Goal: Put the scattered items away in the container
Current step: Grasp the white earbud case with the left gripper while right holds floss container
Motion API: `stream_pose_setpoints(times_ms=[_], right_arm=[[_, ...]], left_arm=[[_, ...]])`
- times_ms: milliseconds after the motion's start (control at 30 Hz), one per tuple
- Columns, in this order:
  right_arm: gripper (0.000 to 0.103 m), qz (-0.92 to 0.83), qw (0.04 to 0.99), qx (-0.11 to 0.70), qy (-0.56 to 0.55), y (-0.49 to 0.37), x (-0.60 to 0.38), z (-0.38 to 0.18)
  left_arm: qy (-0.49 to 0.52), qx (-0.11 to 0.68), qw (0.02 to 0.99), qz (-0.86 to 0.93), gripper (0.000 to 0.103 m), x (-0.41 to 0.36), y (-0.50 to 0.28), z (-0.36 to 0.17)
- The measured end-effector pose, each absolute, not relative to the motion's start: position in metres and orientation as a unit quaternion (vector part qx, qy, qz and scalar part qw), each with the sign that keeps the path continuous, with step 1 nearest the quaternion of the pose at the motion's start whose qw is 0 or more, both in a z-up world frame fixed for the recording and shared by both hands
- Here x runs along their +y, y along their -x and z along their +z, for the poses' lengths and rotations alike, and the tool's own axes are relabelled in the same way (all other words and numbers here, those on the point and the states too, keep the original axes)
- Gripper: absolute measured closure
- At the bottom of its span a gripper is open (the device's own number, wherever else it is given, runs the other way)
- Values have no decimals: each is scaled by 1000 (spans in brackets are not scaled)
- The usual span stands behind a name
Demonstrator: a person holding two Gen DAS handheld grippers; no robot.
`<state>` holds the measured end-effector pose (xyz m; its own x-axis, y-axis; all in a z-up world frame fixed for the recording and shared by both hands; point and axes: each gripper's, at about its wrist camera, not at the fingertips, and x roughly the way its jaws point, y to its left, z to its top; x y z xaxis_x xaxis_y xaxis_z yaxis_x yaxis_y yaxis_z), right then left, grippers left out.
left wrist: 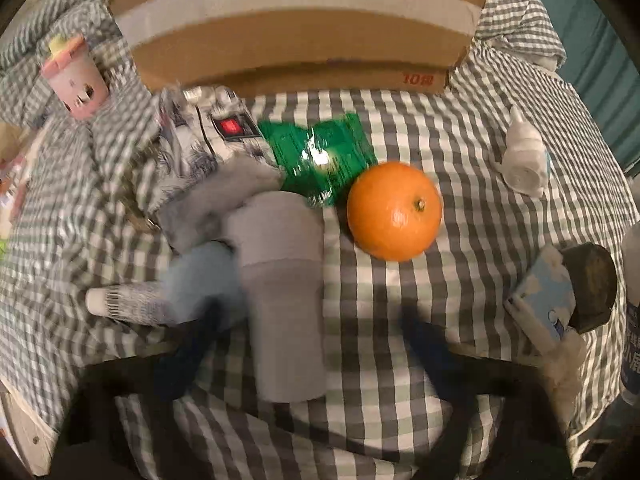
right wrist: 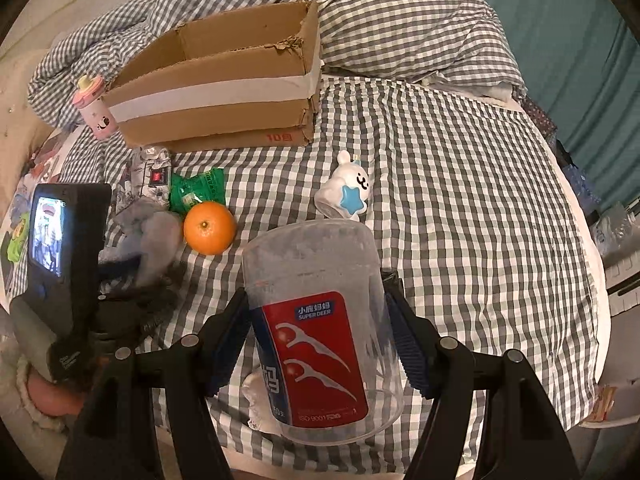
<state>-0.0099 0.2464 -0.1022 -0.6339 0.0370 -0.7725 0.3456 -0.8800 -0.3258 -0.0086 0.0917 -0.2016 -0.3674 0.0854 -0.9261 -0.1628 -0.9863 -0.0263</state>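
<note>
Jaws on our left gripper [left wrist: 308,344] are standing wide apart, and we are holding nothing in them. Between them we are seeing the grey tube [left wrist: 282,292], lying flat with its long side pointing away from us toward the cardboard box [left wrist: 296,40]. The picture is blurry here, so we are not sure if the blue fingers [left wrist: 188,356] are touching it. Our right gripper [right wrist: 316,344] is squeezing the clear floss jar [right wrist: 320,328], held above the bed. The box [right wrist: 216,92] is sitting ahead and to the left. The jar is hiding what lies under it.
</note>
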Motion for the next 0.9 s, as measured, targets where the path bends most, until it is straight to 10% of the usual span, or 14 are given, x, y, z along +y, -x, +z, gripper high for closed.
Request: stream_pose_setpoints(times_ms=[900], right_arm=[[36,-918,123,166,-340,-20,196,-14]], left_arm=[[436,16,87,895,71,38,7,-53]])
